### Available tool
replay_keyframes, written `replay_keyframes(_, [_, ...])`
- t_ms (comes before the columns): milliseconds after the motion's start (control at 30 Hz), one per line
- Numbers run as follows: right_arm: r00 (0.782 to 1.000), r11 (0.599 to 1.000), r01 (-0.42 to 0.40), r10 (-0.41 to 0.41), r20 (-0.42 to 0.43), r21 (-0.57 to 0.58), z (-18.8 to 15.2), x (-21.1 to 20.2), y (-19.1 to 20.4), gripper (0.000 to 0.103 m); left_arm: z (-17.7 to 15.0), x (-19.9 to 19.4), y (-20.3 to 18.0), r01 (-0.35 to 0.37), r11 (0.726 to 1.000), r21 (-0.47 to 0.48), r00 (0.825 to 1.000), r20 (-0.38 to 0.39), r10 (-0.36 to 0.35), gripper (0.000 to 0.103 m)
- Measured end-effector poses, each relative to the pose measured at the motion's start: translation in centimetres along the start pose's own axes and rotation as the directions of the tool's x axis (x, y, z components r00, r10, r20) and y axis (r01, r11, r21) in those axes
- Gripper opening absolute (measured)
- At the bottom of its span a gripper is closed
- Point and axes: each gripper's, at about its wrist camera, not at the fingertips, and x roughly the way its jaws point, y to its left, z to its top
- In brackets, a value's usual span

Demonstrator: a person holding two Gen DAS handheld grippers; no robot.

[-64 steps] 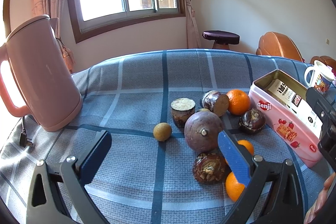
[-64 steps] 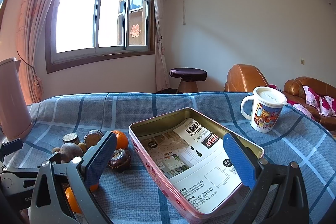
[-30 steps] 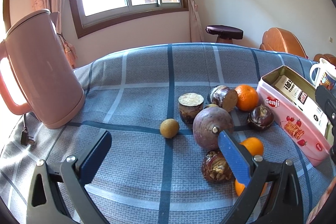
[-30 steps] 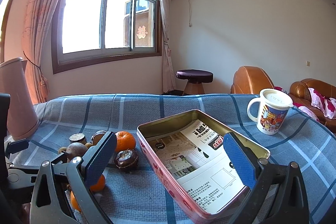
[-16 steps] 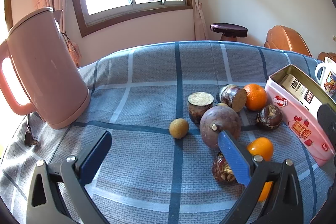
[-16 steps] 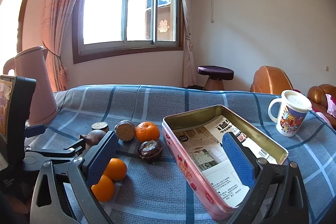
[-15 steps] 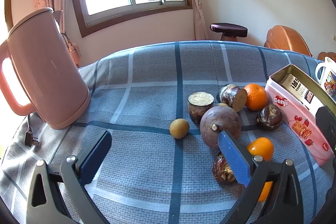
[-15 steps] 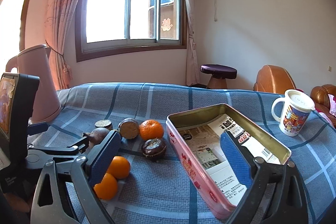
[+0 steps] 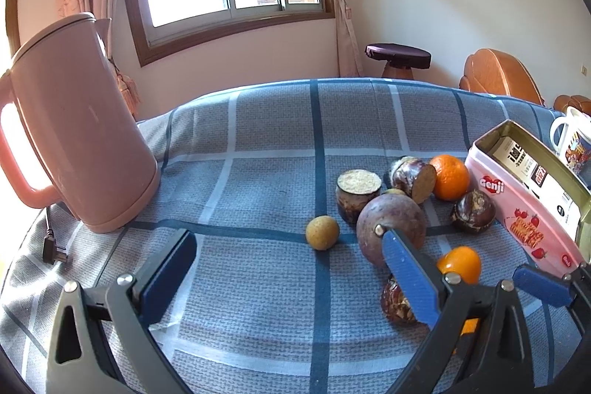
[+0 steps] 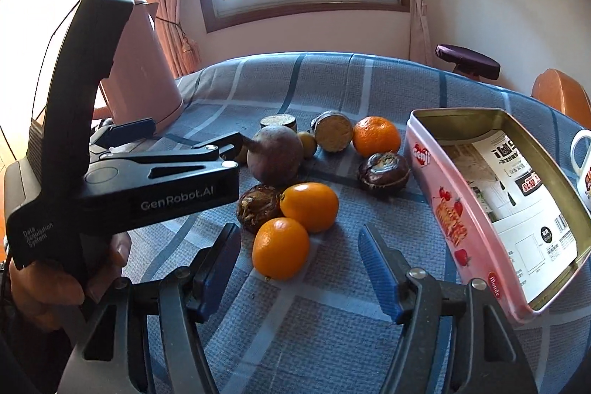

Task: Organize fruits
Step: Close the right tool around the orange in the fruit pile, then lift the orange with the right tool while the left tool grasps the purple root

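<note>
Right claw (image 10: 299, 268) stands half open, its jaws having just been closing with nothing gripped; the nearest orange (image 10: 280, 248) sits just ahead, lower centre of frame, the tin (image 10: 448, 213) to its right. Left claw (image 9: 288, 268) gapes wide and empty, farther off. Orange's underside and the tin's near corner are hidden.

On the checked tablecloth (image 9: 258, 143) the kettle (image 9: 74, 135) stands far left and the open tin (image 10: 491, 209) lies at the right, with the mug (image 9: 574, 143) behind it. Between them the fruits cluster: the passion fruit (image 10: 275, 154) in the middle, a longan (image 9: 322, 232) to its left, two oranges (image 10: 295, 224) nearest the viewer
</note>
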Motion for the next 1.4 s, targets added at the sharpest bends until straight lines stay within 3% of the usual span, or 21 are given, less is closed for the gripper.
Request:
replay_keyframes(167, [0.992, 1.000, -0.014, 0.014, -0.123, -0.003, -0.2, 2.2, 0.1, 0.067, 0.0, 0.2, 0.1, -0.016, 1.000, 0.014, 1.000, -0.007, 0.016, 0.103])
replay_keyframes(267, [0.991, 0.999, 0.002, -0.007, -0.137, -0.038, 0.0, 2.8, 0.7, 0.062, 0.3, 0.3, 0.6, -0.028, 0.999, 0.018, 1.000, -0.015, 0.028, 0.103])
replay_keyframes(367, [0.990, 0.997, 0.013, -0.023, -0.141, -0.073, 0.1, 3.0, 1.1, 0.047, 0.5, 0.5, 2.0, -0.042, 0.999, -0.018, 0.999, -0.025, 0.042, 0.103])
replay_keyframes(400, [0.990, 0.997, 0.007, -0.018, -0.142, -0.074, 0.0, 2.8, 1.0, 0.037, 0.6, 0.6, 2.4, -0.047, 0.998, -0.031, 0.998, -0.031, 0.046, 0.103])
replay_keyframes(467, [0.990, 0.998, 0.001, -0.009, -0.140, -0.058, -0.2, 2.5, 0.7, 0.037, 0.6, 0.9, 3.3, -0.037, 0.998, -0.057, 0.998, -0.051, 0.035, 0.103])
replay_keyframes(567, [0.996, 1.000, -0.027, 0.026, -0.089, -0.010, -0.5, 1.4, -0.2, 0.037, 0.5, 0.9, 3.7, 0.014, 0.997, -0.079, 0.997, -0.070, -0.020, 0.103])
replay_keyframes(667, [0.999, 0.999, -0.036, 0.036, 0.008, 0.001, -0.6, -0.7, -0.8, 0.037, 0.4, 0.6, 2.7, 0.080, 0.996, -0.040, 0.994, -0.068, -0.083, 0.103])
replay_keyframes(833, [0.988, 0.999, 0.035, -0.034, 0.151, -0.002, 0.5, -3.4, -1.7, 0.037, 0.0, -0.4, -0.3, 0.151, 0.987, 0.061, 0.988, -0.026, -0.150, 0.103])
replay_keyframes(967, [0.963, 0.990, 0.137, -0.138, 0.231, 0.021, 1.7, -4.7, -2.8, 0.037, 0.1, -0.2, -2.0, 0.223, 0.972, 0.072, 0.975, -0.021, -0.222, 0.103])
replay_keyframes(1133, [0.939, 0.971, 0.234, -0.239, 0.249, 0.048, 2.4, -5.1, -4.4, 0.037, 0.7, 1.7, -4.5, 0.219, 0.972, 0.091, 0.973, -0.102, -0.209, 0.101])
replay_keyframes(1400, [0.924, 0.951, 0.299, -0.310, 0.225, 0.085, 2.2, -3.7, -6.0, 0.037, 1.9, 4.0, -5.0, 0.203, 0.979, -0.008, 0.967, -0.158, -0.202, 0.090])
